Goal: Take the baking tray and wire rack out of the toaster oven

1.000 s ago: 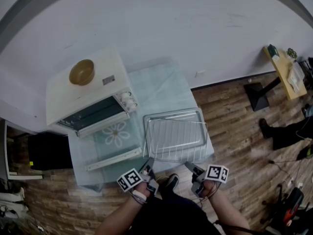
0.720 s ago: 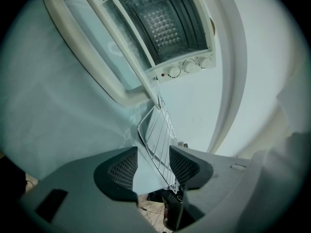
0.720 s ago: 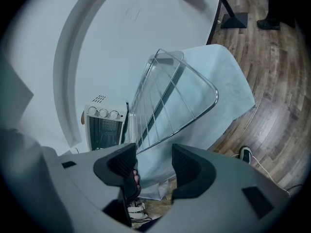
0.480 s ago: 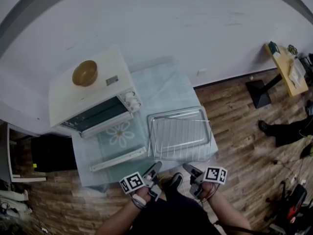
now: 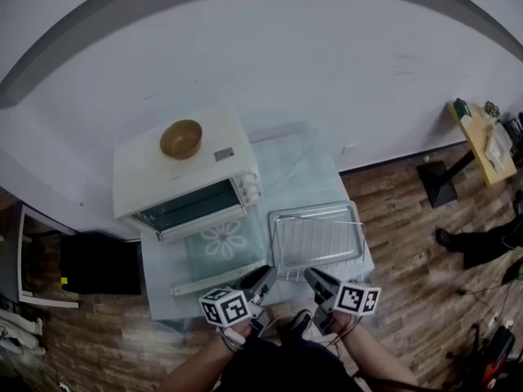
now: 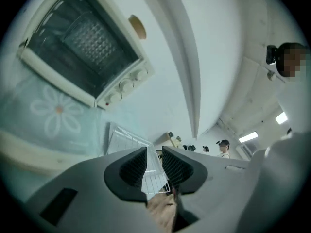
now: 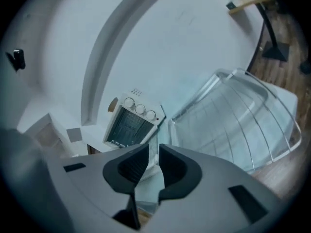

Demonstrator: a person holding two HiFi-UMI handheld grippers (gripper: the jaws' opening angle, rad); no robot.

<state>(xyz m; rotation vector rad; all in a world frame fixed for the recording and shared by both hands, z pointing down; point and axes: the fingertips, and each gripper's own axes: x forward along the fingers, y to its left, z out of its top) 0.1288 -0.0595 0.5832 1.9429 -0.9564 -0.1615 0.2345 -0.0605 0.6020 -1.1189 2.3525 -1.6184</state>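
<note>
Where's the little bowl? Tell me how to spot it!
Find the pale green table by the white wall. A white toaster oven stands on its left side, with the bowl on top. It is the only round, brown thing there.

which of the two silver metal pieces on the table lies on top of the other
The silver wire rack of thin bars: it rests on the solid, rimmed silver baking tray, right of the white toaster oven.

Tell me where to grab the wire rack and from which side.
Pinch the wire rack by its near edge wire, coming in low from the near side. It lies flat on the baking tray, so probably only its rim wires offer a bite.
</note>
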